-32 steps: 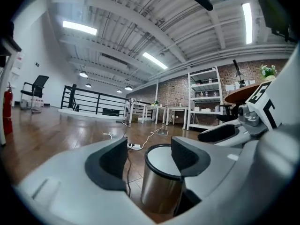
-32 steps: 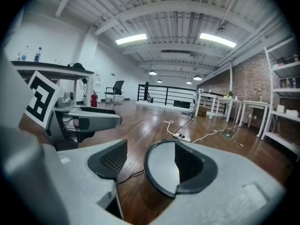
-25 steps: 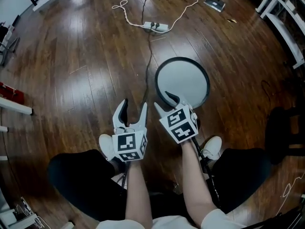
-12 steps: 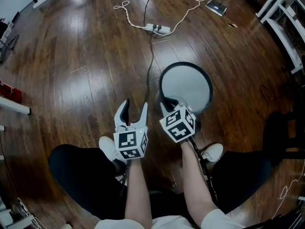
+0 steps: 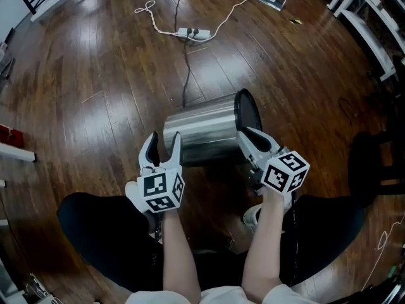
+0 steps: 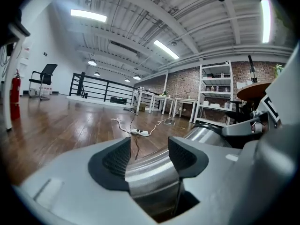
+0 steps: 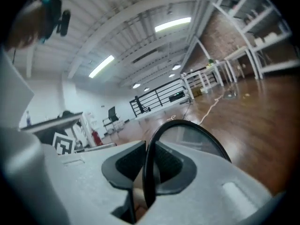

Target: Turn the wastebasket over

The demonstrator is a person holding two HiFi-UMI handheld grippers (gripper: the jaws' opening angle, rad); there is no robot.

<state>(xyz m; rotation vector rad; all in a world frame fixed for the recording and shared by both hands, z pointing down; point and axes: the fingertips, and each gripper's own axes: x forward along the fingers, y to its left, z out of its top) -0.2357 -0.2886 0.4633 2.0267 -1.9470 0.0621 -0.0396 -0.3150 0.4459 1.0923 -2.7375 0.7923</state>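
Note:
The steel wastebasket lies on its side on the wood floor, its black rim facing right. My right gripper is shut on the near part of that rim; in the right gripper view the rim runs up from between the pads. My left gripper stands open at the basket's left end. In the left gripper view the steel wall shows between and beyond its pads; whether they touch it I cannot tell.
A power strip with a white cable lies on the floor beyond the basket, and a black cord runs from it toward the basket. White shelving stands at the right. The person's shoe is by the left gripper.
The wastebasket stood upright with its mouth up; now it lies tipped on its side. The right gripper closed on the rim, rolled and swung right. The left gripper hardly moved.

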